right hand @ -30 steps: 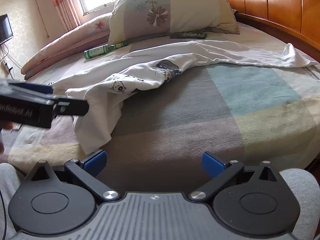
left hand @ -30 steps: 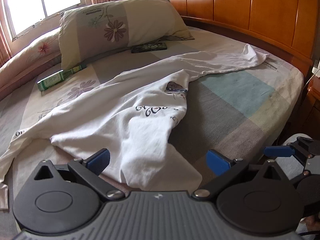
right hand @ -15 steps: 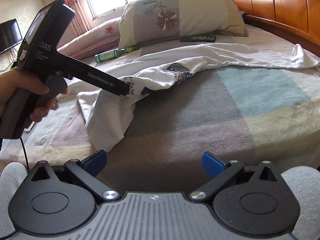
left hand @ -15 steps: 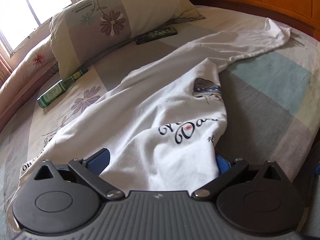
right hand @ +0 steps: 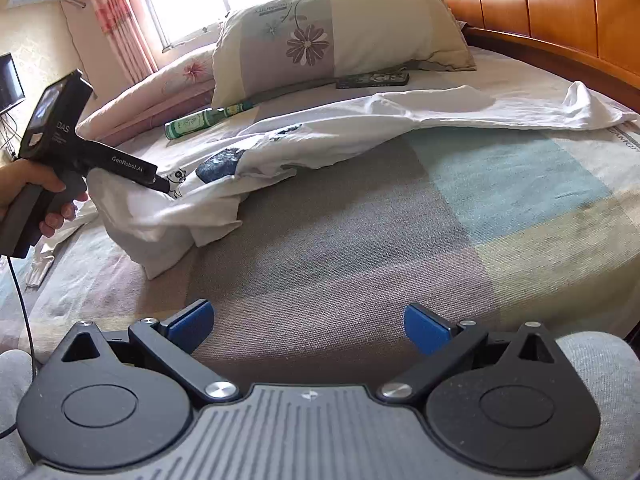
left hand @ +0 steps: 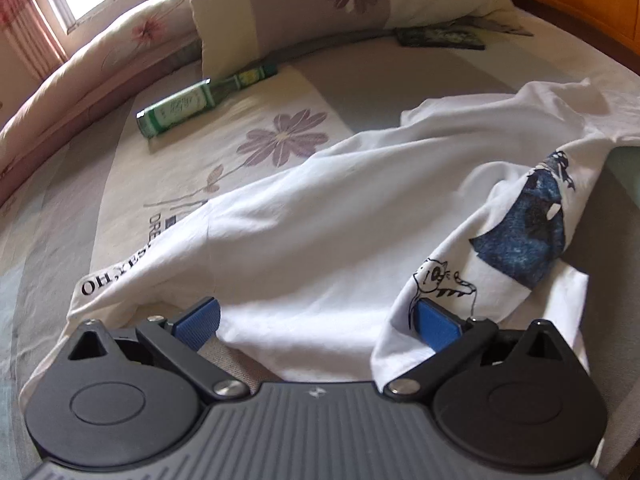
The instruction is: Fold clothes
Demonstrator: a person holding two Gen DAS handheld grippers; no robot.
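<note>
Lying rumpled across the bed (right hand: 360, 248): white T-shirt (left hand: 320, 232). Left gripper (left hand: 316, 318) spread wide, cloth between its pads, none pinched; right gripper (right hand: 308, 322) spread, empty, well apart. Risk on closing: catching several layers, bunching the fold.

Left wrist view close over shirt (left hand: 320, 240); right wrist view farther back; both face pillow (right hand: 340, 36).

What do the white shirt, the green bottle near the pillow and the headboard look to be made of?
White shirt: soft matte knit, likely cotton; it drapes and creases, with printed graphics.
Green bottle: glossy and see-through green, glass or hard plastic, cannot tell which; paper-like label.
Headboard: orange-brown wood or veneer, glossy varnish; window light reflects off its panels.
</note>
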